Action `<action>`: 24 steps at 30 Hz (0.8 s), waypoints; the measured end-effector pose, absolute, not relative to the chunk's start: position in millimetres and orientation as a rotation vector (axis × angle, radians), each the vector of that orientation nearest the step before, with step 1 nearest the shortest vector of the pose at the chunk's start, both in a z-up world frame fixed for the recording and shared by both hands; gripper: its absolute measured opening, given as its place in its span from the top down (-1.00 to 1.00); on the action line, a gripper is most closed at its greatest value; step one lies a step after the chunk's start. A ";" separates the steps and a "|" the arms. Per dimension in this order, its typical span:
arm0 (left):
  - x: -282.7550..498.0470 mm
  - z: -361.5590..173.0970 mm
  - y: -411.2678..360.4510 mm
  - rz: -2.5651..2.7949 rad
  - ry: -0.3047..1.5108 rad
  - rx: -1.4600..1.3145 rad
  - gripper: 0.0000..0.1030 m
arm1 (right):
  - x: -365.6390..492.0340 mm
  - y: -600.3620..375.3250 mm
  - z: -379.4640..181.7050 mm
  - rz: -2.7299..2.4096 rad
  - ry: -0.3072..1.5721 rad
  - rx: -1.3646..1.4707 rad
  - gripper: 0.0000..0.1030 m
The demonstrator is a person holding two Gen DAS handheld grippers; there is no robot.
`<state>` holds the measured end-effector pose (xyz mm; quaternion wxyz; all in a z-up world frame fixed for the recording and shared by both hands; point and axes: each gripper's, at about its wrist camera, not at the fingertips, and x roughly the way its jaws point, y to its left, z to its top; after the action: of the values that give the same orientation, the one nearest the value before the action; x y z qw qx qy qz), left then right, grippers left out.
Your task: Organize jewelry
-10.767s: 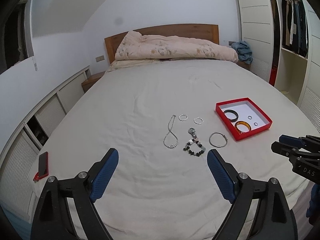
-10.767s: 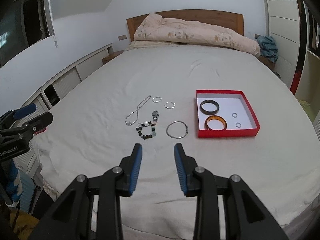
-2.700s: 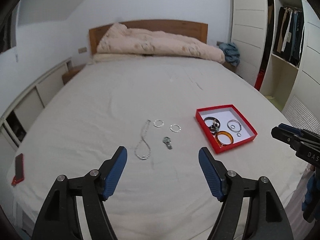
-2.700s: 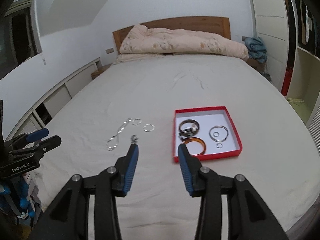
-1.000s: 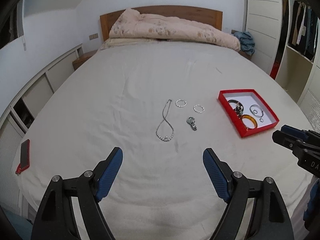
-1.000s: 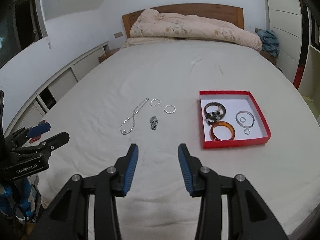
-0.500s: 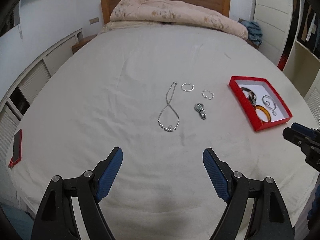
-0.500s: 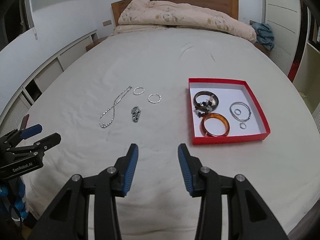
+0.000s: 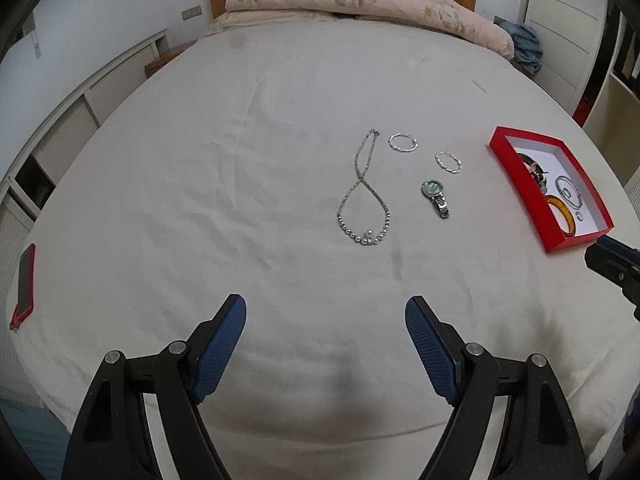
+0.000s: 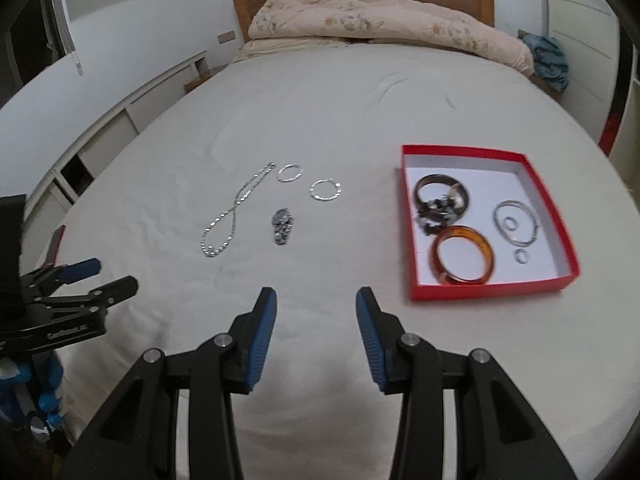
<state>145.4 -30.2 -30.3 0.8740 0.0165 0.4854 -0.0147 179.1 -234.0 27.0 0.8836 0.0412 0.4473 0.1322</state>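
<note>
Jewelry lies partly sorted on the bed (image 9: 200,208), and we see it from both wrist cameras. In the left wrist view a beaded necklace (image 9: 363,196) sits near the centre of the sheet, looped in a figure eight. At its two o'clock lie two silver hoops (image 9: 402,142), (image 9: 448,162), apart from each other. A wristwatch (image 9: 435,196) rests at the necklace's three o'clock, just below the nearer hoop. Further out at three o'clock stands the red box (image 9: 520,184), which holds an amber bangle (image 10: 460,254), a dark bangle (image 10: 440,196) with a beaded bracelet heaped on it, a thin silver hoop (image 10: 516,218) and two small rings. In the right wrist view the box sits at two o'clock from our right tongs (image 10: 316,316), well apart from the loose pieces at eleven o'clock.

Our left tongs (image 9: 326,336) hover above the sheet with the jaws spread wide and nothing between them; they have just narrowed a little. Our right tongs are parted about halfway, also empty, above bare sheet. A red phone (image 9: 25,280) lies at the bed's nine o'clock edge. A folded quilt (image 9: 360,0) fills the head of the bed at twelve o'clock.
</note>
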 end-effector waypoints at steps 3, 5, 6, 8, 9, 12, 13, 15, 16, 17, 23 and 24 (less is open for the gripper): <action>154.3 -37.1 -28.2 -0.046 1.024 0.033 -0.42 | 183.6 -229.9 20.5 0.298 0.938 0.086 0.23; 161.3 -41.9 -28.4 -0.058 1.031 0.031 -0.36 | 189.4 -227.8 14.8 0.309 0.950 0.091 0.23; 164.5 -43.7 -28.4 -0.061 1.033 0.030 -0.36 | 192.7 -226.9 12.1 0.309 0.955 0.090 0.23; 170.9 -47.0 -28.2 -0.070 1.037 0.024 -0.36 | 199.0 -225.9 7.3 0.314 0.963 0.092 0.23; 173.8 -48.6 -28.2 -0.074 1.039 0.022 -0.36 | 201.8 -225.7 5.5 0.315 0.966 0.093 0.23; 183.5 -52.4 -28.0 -0.083 1.042 0.009 -0.36 | 210.0 -223.0 0.4 0.322 0.975 0.092 0.23; 186.0 -53.2 -27.6 -0.088 1.042 0.002 -0.36 | 213.2 -222.2 -1.2 0.324 0.979 0.091 0.23; 194.1 -54.7 -30.5 -0.104 1.040 -0.006 -0.36 | 220.7 -219.2 -5.0 0.333 0.986 0.091 0.23; 197.6 -55.3 -32.1 -0.110 1.037 -0.005 -0.36 | 223.5 -218.0 -6.6 0.336 0.989 0.091 0.23; 201.5 -55.5 -33.5 -0.117 1.034 -0.004 -0.36 | 226.8 -216.4 -7.9 0.340 0.991 0.090 0.23; 233.7 -57.9 -41.2 -0.150 1.018 0.006 -0.36 | 253.7 -209.6 -12.3 0.350 0.986 0.082 0.24; 239.5 -58.6 -42.3 -0.153 1.015 0.007 -0.36 | 258.7 -209.3 -12.9 0.350 0.984 0.082 0.24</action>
<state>239.5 -42.3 -58.6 0.8713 0.0033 0.4853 -0.0732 258.7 -209.3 -12.9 0.8660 0.0391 0.4698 0.1669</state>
